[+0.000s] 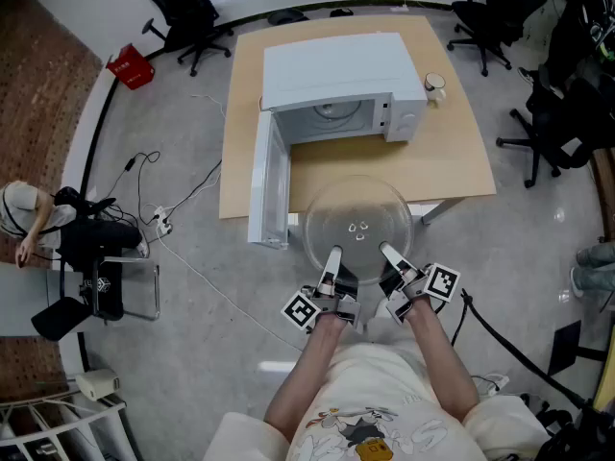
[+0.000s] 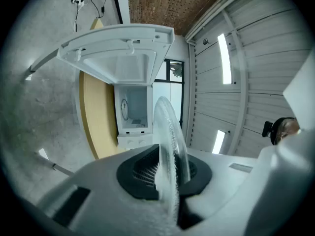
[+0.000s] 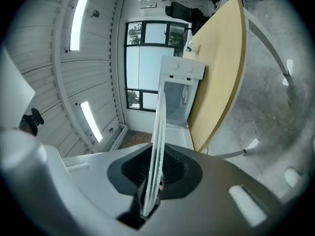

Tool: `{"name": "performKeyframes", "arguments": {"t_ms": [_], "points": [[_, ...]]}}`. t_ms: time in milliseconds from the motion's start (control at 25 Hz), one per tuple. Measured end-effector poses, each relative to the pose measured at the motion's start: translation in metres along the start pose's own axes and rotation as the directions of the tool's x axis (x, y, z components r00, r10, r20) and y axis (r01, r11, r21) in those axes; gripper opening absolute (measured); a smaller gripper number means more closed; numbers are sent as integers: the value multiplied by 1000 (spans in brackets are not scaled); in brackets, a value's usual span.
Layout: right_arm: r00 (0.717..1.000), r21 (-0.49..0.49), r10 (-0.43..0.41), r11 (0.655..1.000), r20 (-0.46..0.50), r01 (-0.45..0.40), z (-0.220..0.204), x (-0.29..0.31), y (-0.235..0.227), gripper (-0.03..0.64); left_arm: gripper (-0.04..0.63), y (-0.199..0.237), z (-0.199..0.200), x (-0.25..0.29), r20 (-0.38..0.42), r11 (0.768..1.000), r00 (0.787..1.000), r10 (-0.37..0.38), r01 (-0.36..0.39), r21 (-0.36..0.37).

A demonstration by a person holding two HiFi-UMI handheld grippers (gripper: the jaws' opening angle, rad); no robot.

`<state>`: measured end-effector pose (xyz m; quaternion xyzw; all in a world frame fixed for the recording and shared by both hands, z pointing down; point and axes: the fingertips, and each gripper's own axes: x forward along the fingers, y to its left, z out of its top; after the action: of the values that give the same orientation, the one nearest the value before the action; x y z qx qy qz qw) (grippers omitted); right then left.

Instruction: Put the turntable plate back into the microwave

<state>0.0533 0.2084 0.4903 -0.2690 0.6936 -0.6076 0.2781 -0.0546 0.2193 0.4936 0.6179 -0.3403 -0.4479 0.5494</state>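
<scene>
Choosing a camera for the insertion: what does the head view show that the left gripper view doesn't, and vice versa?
Head view only: the whole glass plate, with the left gripper and right gripper on its near rim, and a mug on the table. Left gripper view only: its jaws clamped on the plate's rim, seen edge-on, and ceiling lights. Both: the microwave with its door open.

I stand on a grey concrete floor (image 1: pixel 183 161). Ahead is 1 wooden table (image 1: pixel 459 152), with black office chairs (image 1: pixel 187 17) beyond it.
</scene>
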Motion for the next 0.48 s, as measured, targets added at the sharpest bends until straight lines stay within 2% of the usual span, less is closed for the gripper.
{"name": "performKeyframes", "arguments": {"t_ms": [120,480], "points": [[1000,5,1,1000,-3,-1,3,-4,4,44,31,-5,-4,5,10,1000,1000,-13,13,-21],[1000,-2,10,1000,-18,-10,5,-9,7,43,31,-7,-9,4,20,1000,1000,-20,21,-12]]}}
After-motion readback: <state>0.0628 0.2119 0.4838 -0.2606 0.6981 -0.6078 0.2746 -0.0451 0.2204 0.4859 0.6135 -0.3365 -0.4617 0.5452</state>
